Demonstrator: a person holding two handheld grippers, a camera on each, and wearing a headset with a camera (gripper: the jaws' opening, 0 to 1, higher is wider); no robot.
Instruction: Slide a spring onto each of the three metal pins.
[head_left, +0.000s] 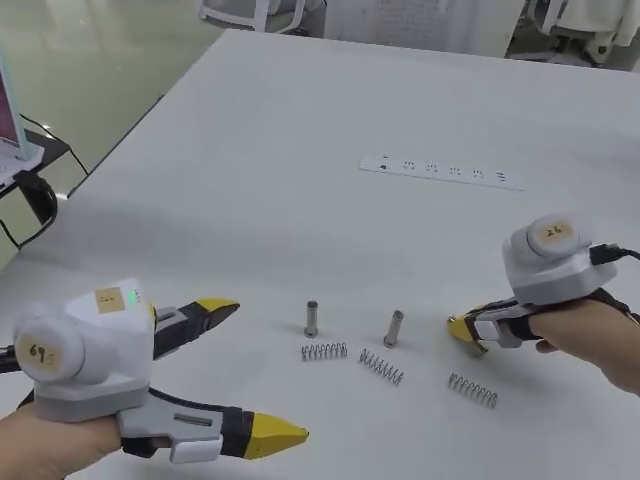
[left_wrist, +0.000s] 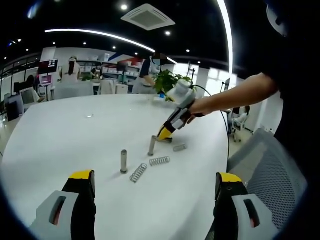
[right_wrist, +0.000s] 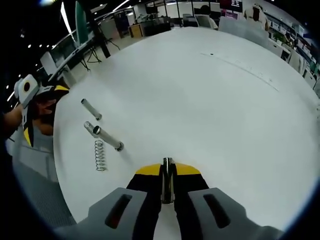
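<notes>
Two metal pins (head_left: 311, 318) (head_left: 394, 327) stand upright on the white table (head_left: 300, 200). Three springs (head_left: 324, 351) (head_left: 381, 367) (head_left: 472, 390) lie flat just in front of them. My right gripper (head_left: 466, 328) rests low on the table to the right of the pins, shut on a third metal pin (right_wrist: 167, 185) that lies along its jaws. My left gripper (head_left: 250, 370) is open and holds nothing, hovering left of the pins. From the left gripper view the pins (left_wrist: 123, 161) (left_wrist: 152, 145) and springs (left_wrist: 138, 172) (left_wrist: 160, 160) lie ahead, with the right gripper (left_wrist: 165, 134) behind them.
A white power strip (head_left: 440, 170) lies further back on the table. A desk with cables (head_left: 25, 170) stands off the table's left edge. A mesh chair (left_wrist: 270, 165) is beside the table. Bare tabletop lies all around the parts.
</notes>
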